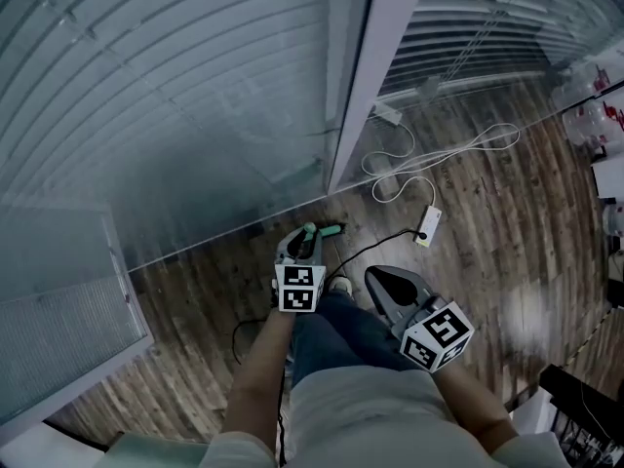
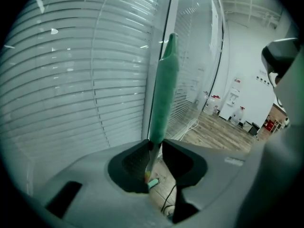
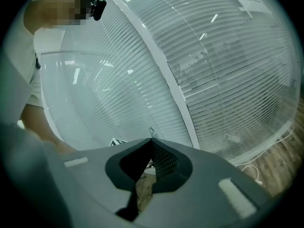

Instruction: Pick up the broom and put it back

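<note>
Left hand-held gripper (image 2: 156,145) pinches the broom (image 2: 164,87), handle running toward 12 o'clock; right hand-held gripper (image 1: 386,281), pressed together and empty, sits at 4 o'clock.

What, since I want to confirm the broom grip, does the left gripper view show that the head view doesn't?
Left gripper view only: the left gripper with its jaws closed on the broom handle, at the bottom of its green grip. Head view only: the marker cubes, the person's forearms and jeans. Both: the slatted blinds, wooden floor and white cable.
</note>
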The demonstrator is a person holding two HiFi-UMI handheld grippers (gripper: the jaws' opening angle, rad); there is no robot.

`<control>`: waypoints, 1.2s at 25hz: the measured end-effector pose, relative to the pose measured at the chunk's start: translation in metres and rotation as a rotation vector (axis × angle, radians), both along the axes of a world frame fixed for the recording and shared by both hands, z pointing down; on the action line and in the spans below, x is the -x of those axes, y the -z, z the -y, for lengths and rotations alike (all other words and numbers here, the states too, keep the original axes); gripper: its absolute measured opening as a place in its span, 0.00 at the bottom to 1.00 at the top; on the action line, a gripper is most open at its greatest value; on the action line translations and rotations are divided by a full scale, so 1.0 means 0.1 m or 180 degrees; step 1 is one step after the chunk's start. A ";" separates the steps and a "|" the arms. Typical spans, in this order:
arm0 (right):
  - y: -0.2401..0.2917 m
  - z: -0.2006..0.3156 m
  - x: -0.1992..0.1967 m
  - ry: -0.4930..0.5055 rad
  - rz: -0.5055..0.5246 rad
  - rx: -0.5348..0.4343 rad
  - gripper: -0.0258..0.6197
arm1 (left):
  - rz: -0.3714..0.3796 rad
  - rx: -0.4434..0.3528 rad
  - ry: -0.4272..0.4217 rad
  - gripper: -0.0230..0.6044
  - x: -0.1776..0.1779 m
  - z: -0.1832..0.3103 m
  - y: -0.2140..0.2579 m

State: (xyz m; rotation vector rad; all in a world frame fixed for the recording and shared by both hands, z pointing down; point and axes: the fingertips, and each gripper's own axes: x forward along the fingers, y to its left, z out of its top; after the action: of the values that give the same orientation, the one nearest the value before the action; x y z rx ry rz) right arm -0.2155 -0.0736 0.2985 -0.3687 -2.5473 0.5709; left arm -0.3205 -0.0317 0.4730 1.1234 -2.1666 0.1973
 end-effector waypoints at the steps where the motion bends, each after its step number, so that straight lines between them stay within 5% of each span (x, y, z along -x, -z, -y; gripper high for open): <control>1: -0.01 0.01 0.00 -0.0014 -0.0004 0.0012 0.05 | -0.0004 0.0011 -0.0013 0.17 0.02 0.04 -0.01; 30: -0.22 0.28 -0.03 -0.0337 -0.0106 0.0127 0.05 | -0.0045 0.0088 0.0120 0.17 0.74 0.75 -0.36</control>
State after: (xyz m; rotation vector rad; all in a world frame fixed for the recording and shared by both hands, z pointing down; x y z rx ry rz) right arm -0.2125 -0.1015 0.3202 -0.2371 -2.5380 0.6623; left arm -0.3950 -0.1070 0.5087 1.0645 -2.1644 0.2014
